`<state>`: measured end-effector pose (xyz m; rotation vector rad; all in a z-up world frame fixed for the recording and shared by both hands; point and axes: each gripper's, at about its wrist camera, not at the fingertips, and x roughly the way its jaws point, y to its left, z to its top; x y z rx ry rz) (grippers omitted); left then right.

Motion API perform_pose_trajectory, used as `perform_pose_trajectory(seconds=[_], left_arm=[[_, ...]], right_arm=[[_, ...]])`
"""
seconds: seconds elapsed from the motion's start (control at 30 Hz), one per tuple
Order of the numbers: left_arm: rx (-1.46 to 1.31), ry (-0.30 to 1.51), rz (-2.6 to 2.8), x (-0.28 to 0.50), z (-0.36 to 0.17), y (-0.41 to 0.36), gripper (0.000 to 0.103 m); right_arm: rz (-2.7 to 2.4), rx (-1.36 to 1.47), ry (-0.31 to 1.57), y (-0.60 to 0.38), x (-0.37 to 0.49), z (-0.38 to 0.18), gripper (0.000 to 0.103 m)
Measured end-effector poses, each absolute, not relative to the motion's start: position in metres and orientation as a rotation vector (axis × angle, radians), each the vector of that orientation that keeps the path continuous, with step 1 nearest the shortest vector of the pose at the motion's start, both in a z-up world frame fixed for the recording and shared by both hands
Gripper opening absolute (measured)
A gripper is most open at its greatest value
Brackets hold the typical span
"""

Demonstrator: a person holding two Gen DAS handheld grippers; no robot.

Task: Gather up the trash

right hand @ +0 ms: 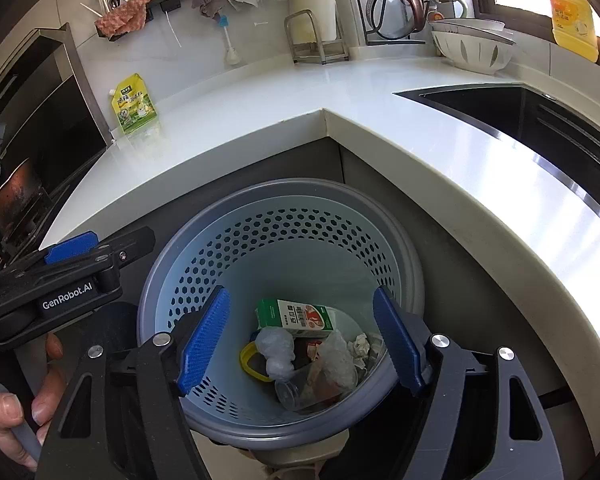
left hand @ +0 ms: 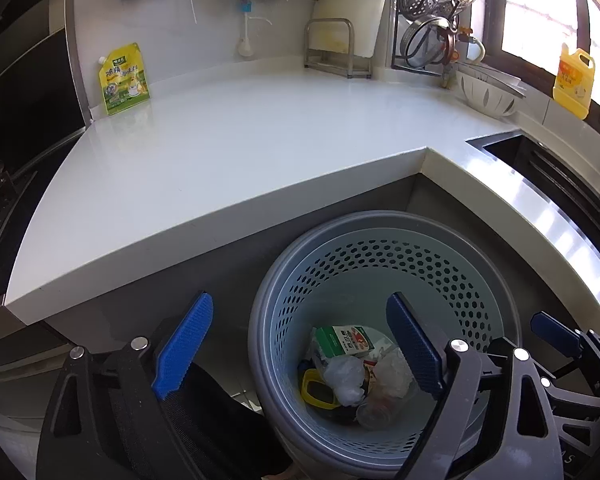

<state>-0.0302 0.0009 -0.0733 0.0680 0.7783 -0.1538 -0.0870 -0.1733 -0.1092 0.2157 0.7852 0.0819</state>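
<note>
We hold both grippers angled down over the perforated bin [right hand: 283, 248], which stands on the floor below the desk [left hand: 203, 152] corner. Left gripper [left hand: 300, 344]: fingers wide, nothing between them. Right gripper [right hand: 304, 340]: fingers wide, empty. The trash [right hand: 312, 352] lies at the bin's bottom; our left hand [right hand: 15, 412] shows at eight o'clock.
</note>
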Motion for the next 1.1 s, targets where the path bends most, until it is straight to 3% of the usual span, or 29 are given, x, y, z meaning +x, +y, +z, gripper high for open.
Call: perform_pose_trajectory(seconds=[0.53, 1.1], left_arm=[[0.077, 0.75, -0.141, -0.039, -0.064, 0.004, 0.096], [0.071, 0.757, -0.123, -0.042, -0.06, 0.01, 0.097]], right_arm=[[0.069, 0.223, 0.763, -0.174, -0.095, -0.101, 0.071], [0.06, 0.227, 0.74, -0.174, -0.099, -0.093, 0.074]])
